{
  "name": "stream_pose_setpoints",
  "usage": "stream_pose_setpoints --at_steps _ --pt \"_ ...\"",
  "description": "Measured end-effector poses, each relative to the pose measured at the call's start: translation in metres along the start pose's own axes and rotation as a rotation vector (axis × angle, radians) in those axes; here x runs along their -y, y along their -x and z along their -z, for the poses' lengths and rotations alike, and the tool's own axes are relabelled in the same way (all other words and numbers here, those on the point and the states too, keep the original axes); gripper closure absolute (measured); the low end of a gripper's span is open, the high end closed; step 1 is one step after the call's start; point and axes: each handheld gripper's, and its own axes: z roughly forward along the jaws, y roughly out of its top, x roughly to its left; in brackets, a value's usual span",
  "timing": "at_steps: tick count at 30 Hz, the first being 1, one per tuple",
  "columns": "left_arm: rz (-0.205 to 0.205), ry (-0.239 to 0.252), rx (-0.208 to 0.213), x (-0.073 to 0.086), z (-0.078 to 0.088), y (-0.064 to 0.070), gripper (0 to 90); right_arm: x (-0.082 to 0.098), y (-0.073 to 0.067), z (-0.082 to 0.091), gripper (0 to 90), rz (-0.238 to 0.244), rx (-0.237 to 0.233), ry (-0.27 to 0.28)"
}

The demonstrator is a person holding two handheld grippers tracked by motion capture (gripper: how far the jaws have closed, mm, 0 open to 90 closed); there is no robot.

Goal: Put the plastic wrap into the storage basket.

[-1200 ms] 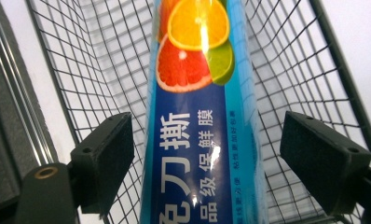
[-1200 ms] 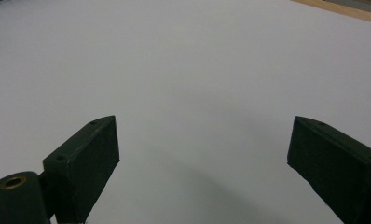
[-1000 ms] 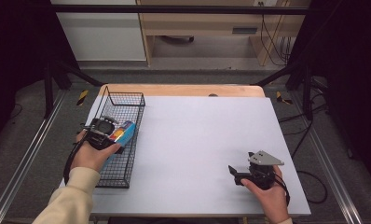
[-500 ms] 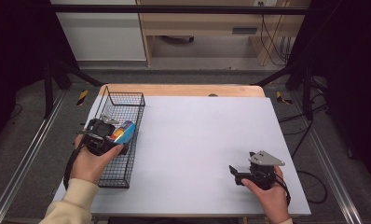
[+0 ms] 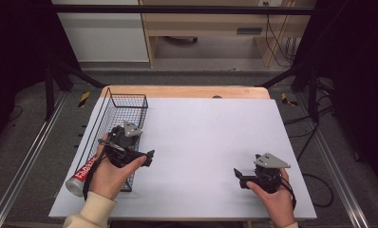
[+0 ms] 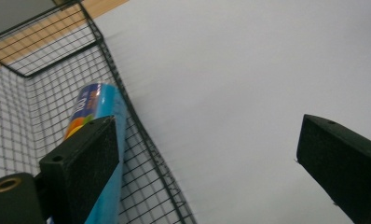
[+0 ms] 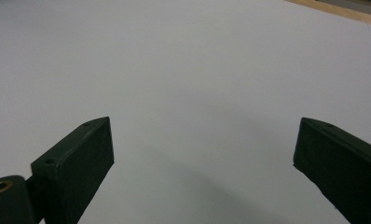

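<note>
As a person's right gripper (image 5: 239,178) rests at the near edge of the white table (image 5: 211,137), jaws spread wide with nothing between them, the left gripper (image 5: 148,158) hangs over the near end of a black wire basket (image 5: 130,96). Its jaws have just been opening and stand wide, with nothing between them. The can (image 5: 84,172), red-lettered from above and blue and orange in the left gripper view, lies on its side in the near part of the basket, along the wall nearest the open table.

One jaw sits just beside the can in the left gripper view; whether it touches cannot be told. A careless pull-away could likely brush the can and set it rolling across the mesh, or hook a jaw or the trailing cable on the rim and drag the light basket across the table.

The can's long axis runs level along the basket's length. Its silver end points toward the person's near left, its other end toward the basket's far wall and the table's wooden far edge.
</note>
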Motion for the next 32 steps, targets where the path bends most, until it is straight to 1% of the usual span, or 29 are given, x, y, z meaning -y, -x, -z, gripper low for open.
stream_pose_setpoints --at_steps 4,8,12,13,15,17,18,19,20,23,26,29,32 --pt "-0.012 0.028 0.027 -0.005 -0.001 0.012 5.8 0.000 0.000 0.000 4.6 -0.005 -0.005 0.000" --pt "-0.030 0.037 0.052 -0.009 -0.004 0.021 5.7 0.000 0.000 0.000 4.3 0.004 -0.009 0.004" --pt "-0.047 0.045 0.074 -0.010 -0.010 0.030 5.3 0.000 0.000 0.001 4.4 0.001 -0.008 0.005" --pt "-0.049 0.054 0.080 -0.010 -0.012 0.032 5.3 0.000 0.000 0.001 4.4 -0.001 -0.006 0.004" --pt "-0.048 0.052 0.094 -0.010 -0.017 0.037 5.3 0.000 0.001 0.001 4.4 0.003 -0.005 0.005" --pt "-0.052 0.060 0.099 -0.010 -0.022 0.042 5.3 0.000 0.001 0.001 4.4 0.002 -0.004 0.005" --pt "-0.052 0.060 0.099 -0.010 -0.022 0.042 5.3 0.000 0.001 0.001 4.4 0.002 -0.004 0.005" --pt "-0.058 0.063 0.104 -0.010 -0.025 0.044 5.3 0.000 0.001 0.001 4.5 0.002 -0.004 0.005" --pt "-0.062 0.066 0.122 -0.009 -0.030 0.049 5.3 0.000 0.001 0.001 4.5 0.005 -0.005 0.007" --pt "-0.069 0.076 0.142 -0.007 -0.040 0.055 5.3 0.000 0.001 0.001 4.6 0.005 -0.005 0.007" --pt "-0.091 0.077 0.141 -0.003 -0.052 0.063 5.3 0.000 0.001 0.001 4.6 0.004 -0.006 0.009" --pt "-0.108 0.082 0.162 0.000 -0.063 0.074 5.4 0.000 0.001 0.002 4.5 0.002 -0.005 0.007" --pt "-0.135 0.100 0.169 0.003 -0.071 0.082 5.5 0.000 0.002 0.002 4.5 -0.003 -0.003 0.009"
